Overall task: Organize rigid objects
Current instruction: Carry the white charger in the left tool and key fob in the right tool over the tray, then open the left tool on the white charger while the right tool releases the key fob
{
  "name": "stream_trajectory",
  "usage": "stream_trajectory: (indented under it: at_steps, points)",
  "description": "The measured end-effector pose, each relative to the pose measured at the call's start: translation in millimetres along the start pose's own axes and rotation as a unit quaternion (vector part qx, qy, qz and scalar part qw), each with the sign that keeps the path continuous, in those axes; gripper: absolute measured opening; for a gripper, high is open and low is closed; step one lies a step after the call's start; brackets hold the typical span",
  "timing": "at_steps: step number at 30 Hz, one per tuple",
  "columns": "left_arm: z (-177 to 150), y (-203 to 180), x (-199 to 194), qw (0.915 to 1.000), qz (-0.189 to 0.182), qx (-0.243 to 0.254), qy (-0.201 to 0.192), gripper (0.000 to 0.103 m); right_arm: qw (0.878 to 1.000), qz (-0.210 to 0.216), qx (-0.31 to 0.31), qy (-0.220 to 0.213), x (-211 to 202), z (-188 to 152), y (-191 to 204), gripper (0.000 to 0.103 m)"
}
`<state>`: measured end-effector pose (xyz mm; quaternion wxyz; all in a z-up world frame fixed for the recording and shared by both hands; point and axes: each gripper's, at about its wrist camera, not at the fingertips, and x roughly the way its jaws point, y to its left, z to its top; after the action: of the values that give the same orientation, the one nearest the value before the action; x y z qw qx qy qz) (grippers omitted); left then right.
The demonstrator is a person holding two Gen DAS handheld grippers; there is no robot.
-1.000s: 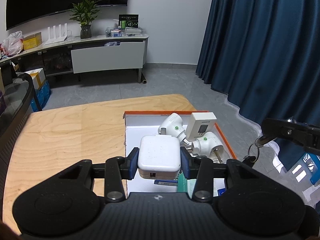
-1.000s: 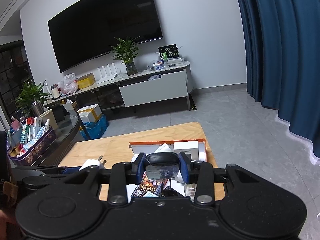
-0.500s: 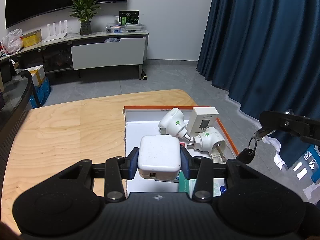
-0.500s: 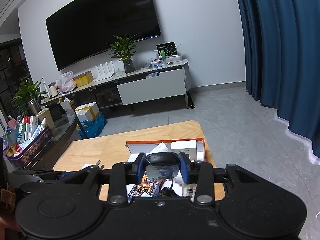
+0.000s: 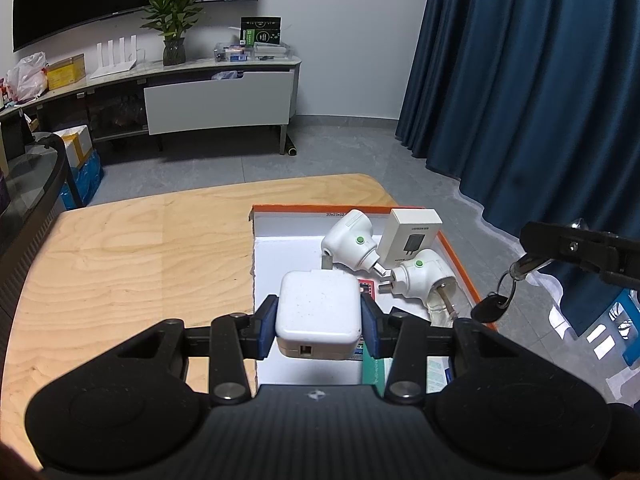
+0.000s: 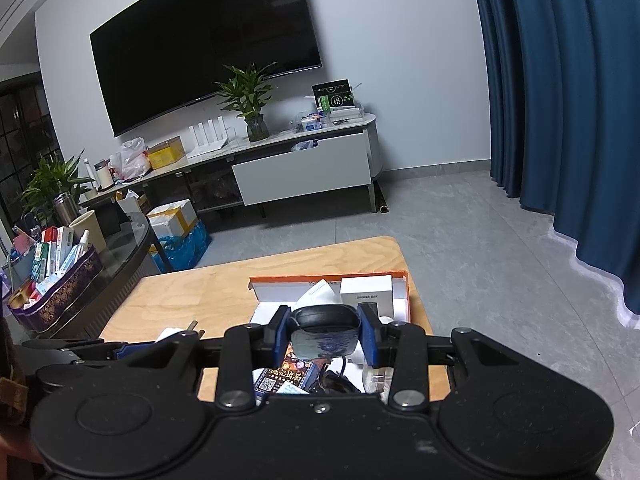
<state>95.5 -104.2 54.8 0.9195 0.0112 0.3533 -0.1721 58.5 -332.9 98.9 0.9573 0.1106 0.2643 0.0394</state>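
A smooth white square charger (image 5: pixel 318 312) was clamped in left gripper (image 5: pixel 319 328) jaws; a rounded black key fob (image 6: pixel 325 336) was gripped in right gripper (image 6: pixel 325 338) jaws.

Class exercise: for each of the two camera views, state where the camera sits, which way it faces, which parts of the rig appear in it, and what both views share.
Left wrist: sits behind the left gripper, looks down and forward over the orange-edged box; its fingers clamp a white charger; the right gripper shows at right, a key fob dangling below it.
Right wrist: sits behind the right gripper, faces the TV wall; its fingers clamp a dark object.
Shared: wooden table, box, TV stand, blue curtain.
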Motion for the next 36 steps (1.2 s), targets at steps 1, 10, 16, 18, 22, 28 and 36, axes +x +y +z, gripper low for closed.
stream_trajectory:
  at_steps: [1, 10, 16, 18, 22, 28, 36]
  points:
    - [0, 0, 0, 1.0000, 0.000, 0.000, 0.001, 0.043, 1.000, 0.000, 0.000, 0.000, 0, -1, 1, 0.044]
    - [-8, 9, 15, 0.9995, -0.002, -0.018, 0.026, 0.043, 1.000, -0.007, -0.002, 0.015, 12, -8, -2, 0.044]
    - [-17, 12, 30, 0.9979, -0.010, -0.031, 0.056, 0.043, 0.999, -0.015, -0.008, 0.032, 26, -13, -4, 0.044]
    - [-20, 12, 34, 0.9974, -0.013, -0.032, 0.064, 0.043, 0.999, -0.019, -0.011, 0.036, 32, -14, -4, 0.044]
    - [-27, 14, 45, 0.9961, -0.017, -0.033, 0.080, 0.043, 0.998, -0.029, -0.020, 0.052, 45, -17, -4, 0.046]
    - [-34, 20, 52, 0.9935, -0.036, -0.056, 0.093, 0.056, 0.998, -0.025, -0.016, 0.059, 50, -23, -3, 0.063]
    - [-26, 20, 16, 0.9971, -0.009, -0.045, 0.061, 0.073, 0.999, -0.024, -0.018, 0.045, 23, -21, 6, 0.071]
